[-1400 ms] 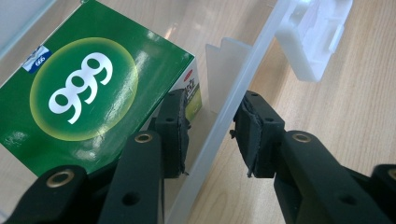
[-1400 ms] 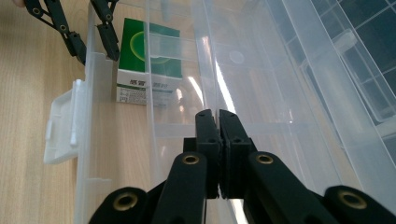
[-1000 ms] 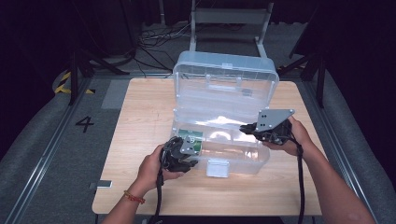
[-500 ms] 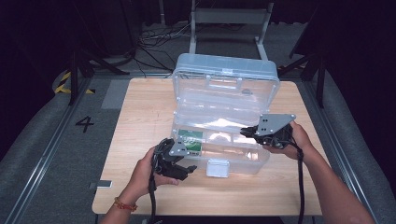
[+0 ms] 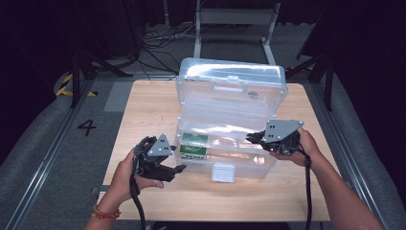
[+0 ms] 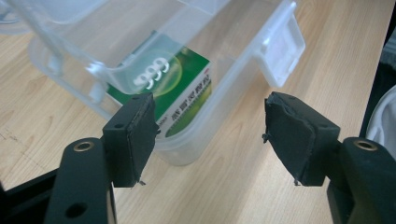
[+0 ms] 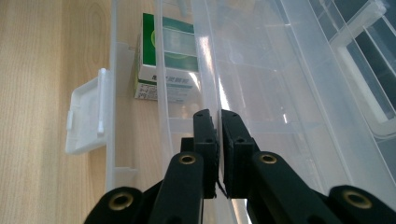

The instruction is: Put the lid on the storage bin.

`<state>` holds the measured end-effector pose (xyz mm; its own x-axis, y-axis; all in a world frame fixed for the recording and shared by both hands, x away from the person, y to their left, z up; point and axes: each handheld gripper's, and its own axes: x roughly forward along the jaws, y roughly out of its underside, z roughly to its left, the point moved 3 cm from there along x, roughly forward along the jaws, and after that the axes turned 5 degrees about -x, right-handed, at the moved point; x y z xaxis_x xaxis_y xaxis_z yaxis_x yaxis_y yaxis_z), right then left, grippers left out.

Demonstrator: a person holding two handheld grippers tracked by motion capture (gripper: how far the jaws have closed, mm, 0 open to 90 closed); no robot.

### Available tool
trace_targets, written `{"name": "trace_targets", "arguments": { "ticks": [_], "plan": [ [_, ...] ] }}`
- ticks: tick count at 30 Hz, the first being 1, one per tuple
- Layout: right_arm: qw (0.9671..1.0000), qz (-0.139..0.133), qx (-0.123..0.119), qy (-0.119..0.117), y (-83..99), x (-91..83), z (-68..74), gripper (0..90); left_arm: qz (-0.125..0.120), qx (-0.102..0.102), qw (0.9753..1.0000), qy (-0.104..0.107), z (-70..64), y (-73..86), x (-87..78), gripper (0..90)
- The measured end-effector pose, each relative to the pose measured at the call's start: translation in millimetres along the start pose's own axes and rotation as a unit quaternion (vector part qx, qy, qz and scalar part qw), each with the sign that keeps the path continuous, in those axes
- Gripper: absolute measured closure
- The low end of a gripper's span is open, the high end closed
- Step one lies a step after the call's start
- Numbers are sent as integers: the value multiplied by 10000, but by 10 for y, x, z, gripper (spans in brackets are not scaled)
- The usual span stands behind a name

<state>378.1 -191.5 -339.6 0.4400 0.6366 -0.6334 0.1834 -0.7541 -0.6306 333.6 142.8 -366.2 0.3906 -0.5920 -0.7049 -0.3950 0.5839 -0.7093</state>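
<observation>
Clear plastic box (image 5: 225,143) sits open mid-table, and the right gripper (image 7: 218,122) has its jaws pinched together on an inner tray wall (image 7: 205,70). Left gripper (image 6: 208,135) hangs wide apart just off the box's front corner, gripping nothing. Inside lies a green carton (image 6: 180,91), print blurry through the plastic. White latch (image 5: 223,172) hangs in front; wooden tabletop (image 5: 143,105), dark room.

The storage box (image 5: 230,120) is clear see-through plastic, with a milky white latch (image 5: 223,172) on the front. Inside sits a carton (image 6: 175,88) that's bright green on top with white lettering and a pale circle, plus white sides with small print. Both grippers have matte black jaws with brass-coloured rivets. The table (image 5: 143,110) is light wood grain.
</observation>
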Motion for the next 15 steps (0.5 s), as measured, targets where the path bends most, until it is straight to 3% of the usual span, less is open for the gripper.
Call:
{"name": "trace_targets", "arguments": {
  "ticks": [2,6,11,15],
  "plan": [
    [10000,-5,-4,-3,4,0,9,868,-34,-58,10000,-56,52,-13,-16,348],
    [10000,-18,-9,31,14,1,44,866,-351,-211,9990,-165,148,-97,-87,354],
    [10000,-21,-23,58,17,0,54,866,-609,-244,9974,-293,199,-263,-133,366],
    [9999,-37,-16,112,26,-2,76,864,-789,-317,9962,-211,261,-426,-154,388]
  ]
}}
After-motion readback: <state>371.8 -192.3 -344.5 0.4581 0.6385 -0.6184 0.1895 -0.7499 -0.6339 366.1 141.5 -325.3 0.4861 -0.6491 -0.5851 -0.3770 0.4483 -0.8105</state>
